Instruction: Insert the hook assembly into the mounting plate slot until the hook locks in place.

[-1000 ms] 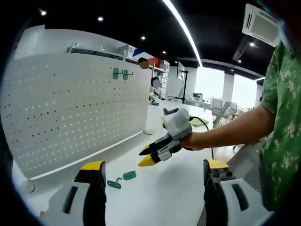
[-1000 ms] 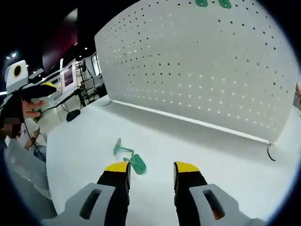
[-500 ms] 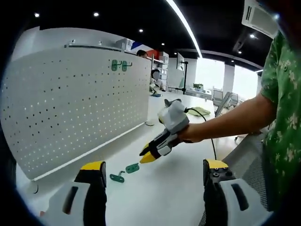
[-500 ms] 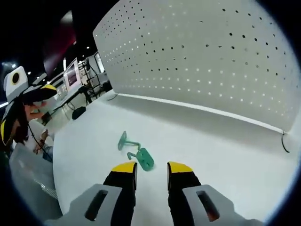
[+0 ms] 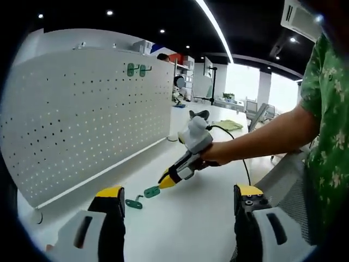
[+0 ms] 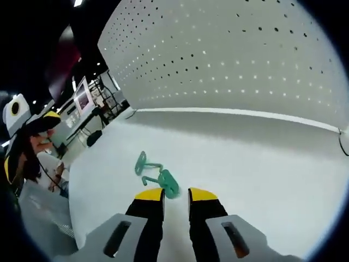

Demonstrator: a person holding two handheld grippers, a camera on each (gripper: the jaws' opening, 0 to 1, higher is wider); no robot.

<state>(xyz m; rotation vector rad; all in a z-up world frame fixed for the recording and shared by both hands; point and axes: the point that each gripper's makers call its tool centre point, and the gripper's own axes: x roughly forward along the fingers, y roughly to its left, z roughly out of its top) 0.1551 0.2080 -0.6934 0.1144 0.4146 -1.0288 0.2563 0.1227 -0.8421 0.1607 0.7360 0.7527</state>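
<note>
A green hook assembly (image 6: 155,174) lies flat on the white table (image 6: 262,180), its plate end just ahead of my right gripper (image 6: 175,195). That gripper's yellow-tipped jaws stand a narrow gap apart, with nothing between them. In the left gripper view the right gripper (image 5: 165,180) hangs tilted down, tips just above the hook assembly (image 5: 143,197). My left gripper (image 5: 180,192) is held wide open near the table's front, behind the hook and off it. The white perforated mounting plate (image 5: 82,120) stands upright along the table, with two green hooks (image 5: 136,69) hung near its top edge.
A person's arm and green patterned shirt (image 5: 327,109) take up the right of the left gripper view. A cable (image 5: 234,131) trails across the table behind the hand. Office desks and monitors (image 6: 87,98) lie beyond the table's edge.
The right gripper has come down and closer to the hook on the table, and its jaws have narrowed. The hook itself has not moved. The left gripper stays wide open.
</note>
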